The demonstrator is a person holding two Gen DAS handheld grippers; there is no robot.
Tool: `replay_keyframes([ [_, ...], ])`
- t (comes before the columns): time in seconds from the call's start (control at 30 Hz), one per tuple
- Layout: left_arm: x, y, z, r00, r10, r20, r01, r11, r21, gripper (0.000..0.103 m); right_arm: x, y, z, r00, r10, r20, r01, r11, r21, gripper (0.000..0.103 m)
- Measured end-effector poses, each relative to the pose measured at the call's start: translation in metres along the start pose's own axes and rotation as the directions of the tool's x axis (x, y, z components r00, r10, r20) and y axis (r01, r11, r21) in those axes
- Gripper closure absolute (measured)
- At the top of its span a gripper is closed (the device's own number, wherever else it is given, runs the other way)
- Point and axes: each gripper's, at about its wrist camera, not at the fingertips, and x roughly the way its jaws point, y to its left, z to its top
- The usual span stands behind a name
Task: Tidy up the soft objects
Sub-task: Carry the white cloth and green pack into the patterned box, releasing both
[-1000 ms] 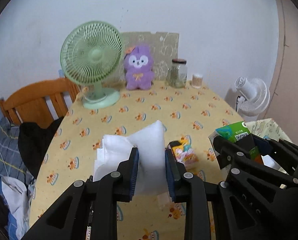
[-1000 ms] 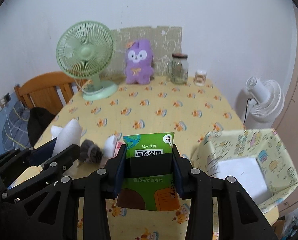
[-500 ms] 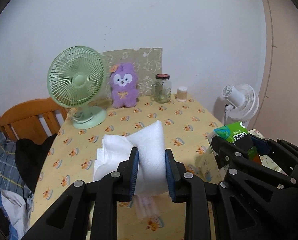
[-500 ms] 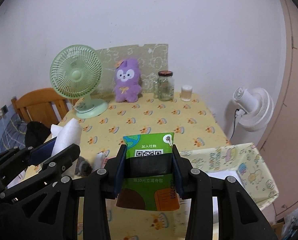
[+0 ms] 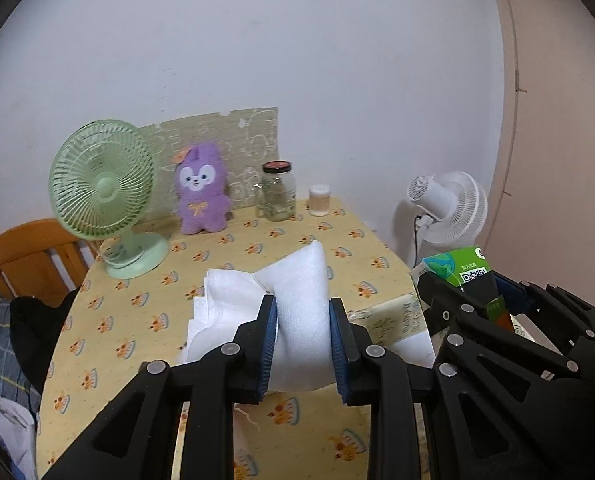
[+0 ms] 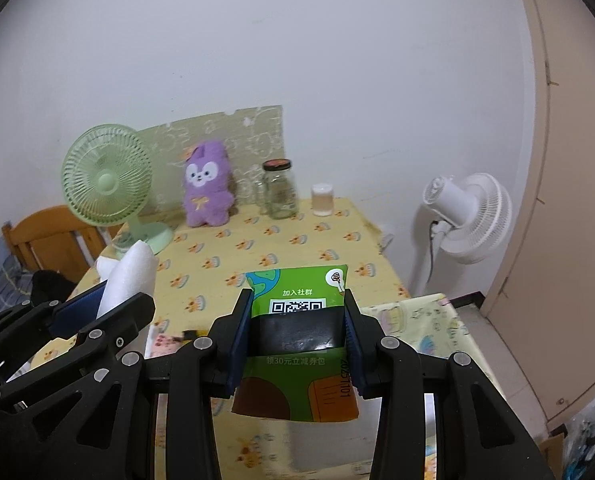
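Note:
My left gripper (image 5: 301,344) is shut on a folded white cloth (image 5: 297,312) and holds it up above the yellow patterned table (image 5: 233,272). My right gripper (image 6: 297,336) is shut on a green tissue pack (image 6: 297,344) with a QR code, held above a patterned fabric bin (image 6: 429,320) at the table's right front. The cloth also shows at left in the right wrist view (image 6: 131,276). The tissue pack shows at right in the left wrist view (image 5: 463,270). A purple plush toy (image 5: 202,196) sits at the back of the table.
A green desk fan (image 5: 105,196) stands at the back left, a glass jar (image 5: 277,196) and a small cup (image 5: 320,200) at the back. A white floor fan (image 5: 449,208) stands right of the table. A wooden chair (image 5: 25,256) is at left.
Both grippers have risen and pulled back with their loads; the table looks farther away. The small items on the table near the left gripper have dropped out of the left wrist view.

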Motion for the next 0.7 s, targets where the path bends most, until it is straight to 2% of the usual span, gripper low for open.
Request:
replay_keyframes([
  [0.4, 0.018, -0.041, 0.007, 0.999, -0.047, -0.01, 0.048, 0.998, 0.046, 0.078, 0.002, -0.045, 0.001, 0.999, -0.048, 0.019, 0.048, 0.999, 0.011, 0.059],
  [0.7, 0.036, -0.071, 0.003, 0.994, -0.094, -0.056, 0.098, 0.992, 0.073, 0.076, 0.005, -0.078, 0.0, 0.997, -0.083, 0.008, 0.082, 0.995, 0.056, 0.059],
])
